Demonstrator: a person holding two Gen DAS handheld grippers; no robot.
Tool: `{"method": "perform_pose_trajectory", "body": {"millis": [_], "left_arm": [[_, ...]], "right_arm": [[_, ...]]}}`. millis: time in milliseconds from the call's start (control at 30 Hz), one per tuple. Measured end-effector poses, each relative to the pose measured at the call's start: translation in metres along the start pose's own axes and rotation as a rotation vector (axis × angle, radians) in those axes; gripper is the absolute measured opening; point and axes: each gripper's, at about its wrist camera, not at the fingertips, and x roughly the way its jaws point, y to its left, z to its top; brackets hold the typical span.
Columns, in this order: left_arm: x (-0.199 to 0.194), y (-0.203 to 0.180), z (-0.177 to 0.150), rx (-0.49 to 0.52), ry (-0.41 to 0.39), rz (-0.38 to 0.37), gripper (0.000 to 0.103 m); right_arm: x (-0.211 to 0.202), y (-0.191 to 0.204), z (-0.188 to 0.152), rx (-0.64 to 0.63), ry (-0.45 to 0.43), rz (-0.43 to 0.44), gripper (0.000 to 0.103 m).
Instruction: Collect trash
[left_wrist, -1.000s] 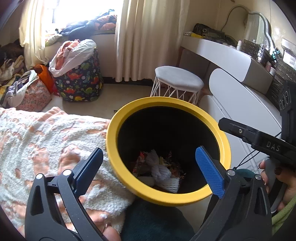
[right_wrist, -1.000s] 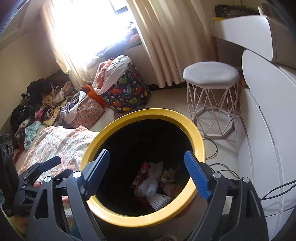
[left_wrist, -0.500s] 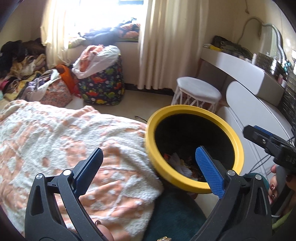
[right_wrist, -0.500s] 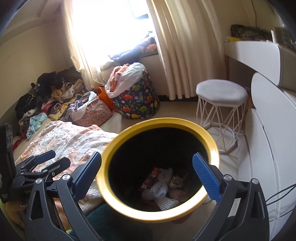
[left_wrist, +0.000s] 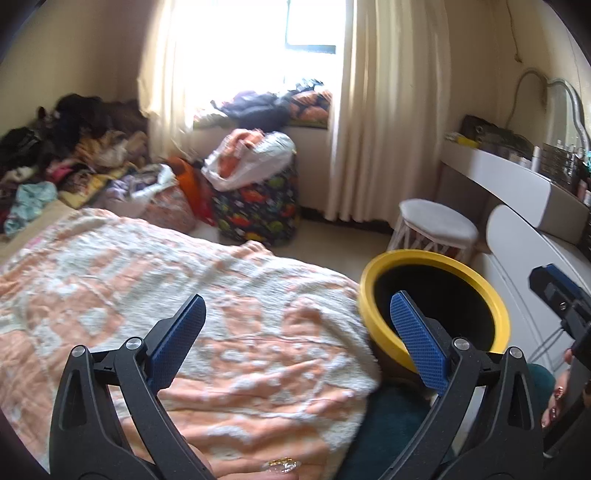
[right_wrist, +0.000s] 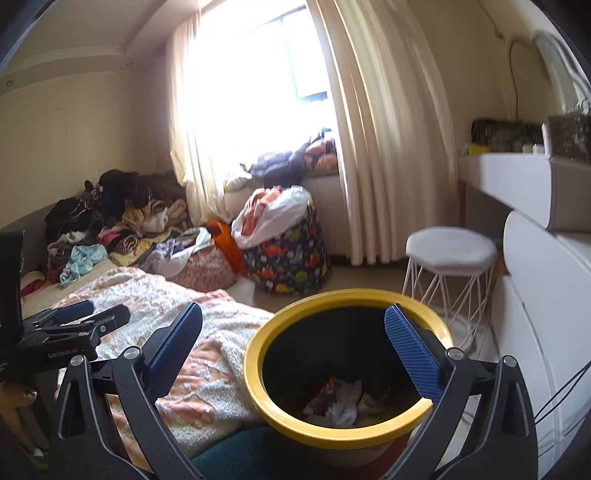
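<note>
From the left wrist camera, the left gripper has its jaws spread wide with nothing between them, hanging over a bed covered by a peach-and-white blanket. The yellow-rimmed bin stands just beside the blanket's right edge, its black inside mostly in shadow here. The right blue pad overlaps the bin's rim in the picture, but whether it touches cannot be told. At the far right edge the right gripper shows only partly, with fingers of the person's hand below it. Further back are a white stool, a dinosaur-print bag stuffed with laundry, and a heap of clothes against the wall by the curtained window.

From the right wrist camera, the right gripper also has its jaws standing wide apart and empty; they have just been opening. The bin sits low and central, and the collected trash lies at its bottom: crumpled white paper and coloured wrappers. The left gripper reaches in from the left above the blanket. The stool stands to the right behind the bin, next to white drawers.
</note>
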Motion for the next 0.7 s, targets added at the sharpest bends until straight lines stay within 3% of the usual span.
{"method": "perform_pose_trajectory", "body": {"millis": [233,700], "left_arm": [[-0.024,0.013,-0.012,-0.011,-0.044,0.032,0.092],[-0.024,0.015,-0.022,-0.017,-0.053,0.019,0.092]], "right_arm": [[-0.012,0.009,-0.001,-0.020,-0.081,-0.006,0.096],[-0.007,0.011,-0.009,-0.037,-0.064,-0.022,0.096]]}}
